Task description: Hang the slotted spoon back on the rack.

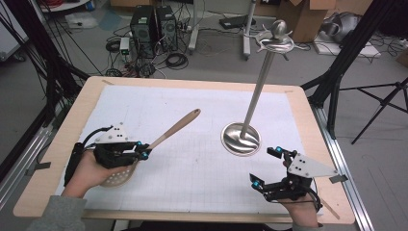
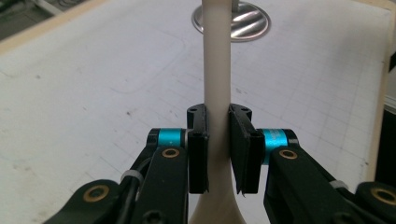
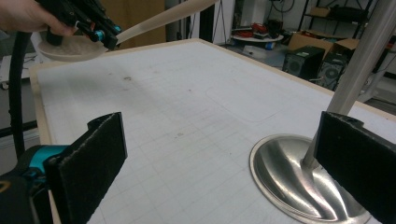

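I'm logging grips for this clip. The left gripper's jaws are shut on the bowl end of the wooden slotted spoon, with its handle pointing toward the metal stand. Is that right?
Not quite. The left gripper clamps the wooden slotted spoon on its handle, just above the bowl, not on the bowl end; the left gripper view shows it. The handle does point toward the metal stand.

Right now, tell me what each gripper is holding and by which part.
The left gripper is shut on the slotted spoon, gripping its handle just above the bowl. The right gripper stands open beside the metal stand, holding nothing.
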The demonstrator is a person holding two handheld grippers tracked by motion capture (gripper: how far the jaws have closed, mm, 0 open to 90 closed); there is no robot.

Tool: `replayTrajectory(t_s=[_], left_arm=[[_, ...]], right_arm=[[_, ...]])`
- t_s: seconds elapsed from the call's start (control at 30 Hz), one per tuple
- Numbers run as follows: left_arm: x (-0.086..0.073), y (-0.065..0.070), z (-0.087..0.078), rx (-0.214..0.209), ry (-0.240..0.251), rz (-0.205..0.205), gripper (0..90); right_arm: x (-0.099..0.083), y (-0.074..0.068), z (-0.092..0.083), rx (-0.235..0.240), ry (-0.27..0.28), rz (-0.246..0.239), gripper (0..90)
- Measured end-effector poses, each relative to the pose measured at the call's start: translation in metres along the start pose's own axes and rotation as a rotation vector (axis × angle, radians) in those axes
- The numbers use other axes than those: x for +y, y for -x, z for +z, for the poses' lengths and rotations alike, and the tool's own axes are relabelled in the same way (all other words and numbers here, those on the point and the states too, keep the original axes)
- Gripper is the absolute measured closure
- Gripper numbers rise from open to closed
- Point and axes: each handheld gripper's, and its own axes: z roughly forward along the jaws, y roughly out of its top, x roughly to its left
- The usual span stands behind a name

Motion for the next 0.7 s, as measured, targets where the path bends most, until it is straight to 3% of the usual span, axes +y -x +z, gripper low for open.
replayTrajectory(t_s=[0.17,0.7], left_arm=[[0.007,0.001,0.001,-0.004,0.053,0.001,77.8],[0.025,0.011,0.015,-0.012,0.109,-0.019,77.8]], right_arm=[[0.0,0.0,0.0,0.002,0.003,-0.002,1.5],[-0.001,0.002,-0.006,-0.004,0.017,0.01,1.5]])
